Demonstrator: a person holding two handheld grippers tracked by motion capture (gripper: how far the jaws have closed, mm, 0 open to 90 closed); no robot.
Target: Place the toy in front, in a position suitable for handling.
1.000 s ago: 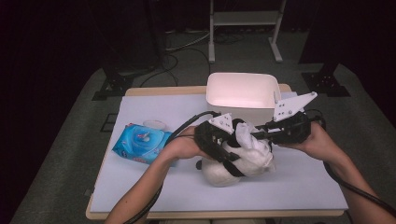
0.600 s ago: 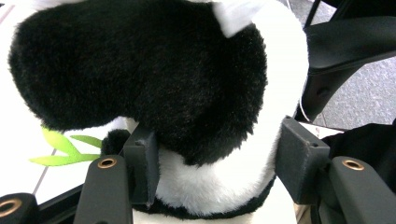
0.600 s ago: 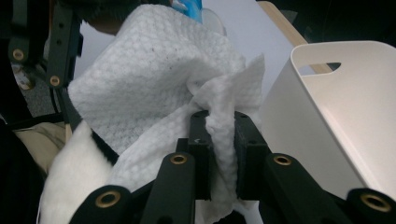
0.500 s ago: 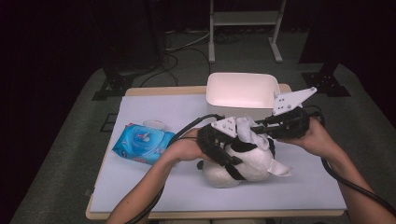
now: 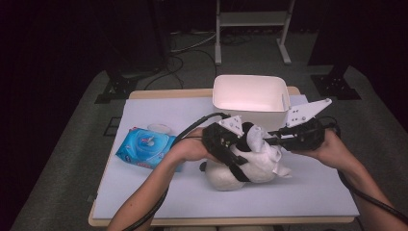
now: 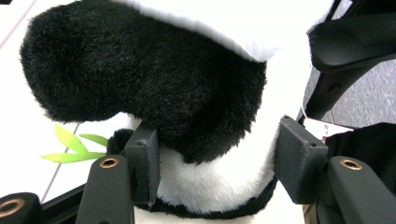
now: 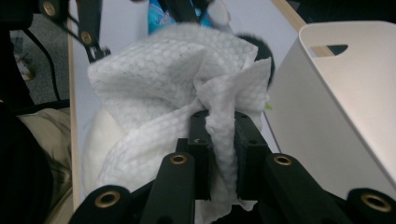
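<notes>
A toy panda (image 5: 240, 168) lies near the middle of the worktop (image 5: 308, 192), between the person's two hands. The left claw (image 5: 235, 154) comes in from the left and is about half open around the panda. In the left gripper view, its left pad sinks into the fur of the panda (image 6: 187, 107), and its right pad is just beside the white fur. The right claw (image 5: 272, 140) comes in from the right and is nearly shut, pinching a white wipe (image 5: 257, 139). In the right gripper view, the wipe (image 7: 168, 79) is squeezed between the two pads and spreads over the panda. To the left lies a blue pack of wipes (image 5: 146, 148). Farther back stands a white tub (image 5: 250, 98).
</notes>
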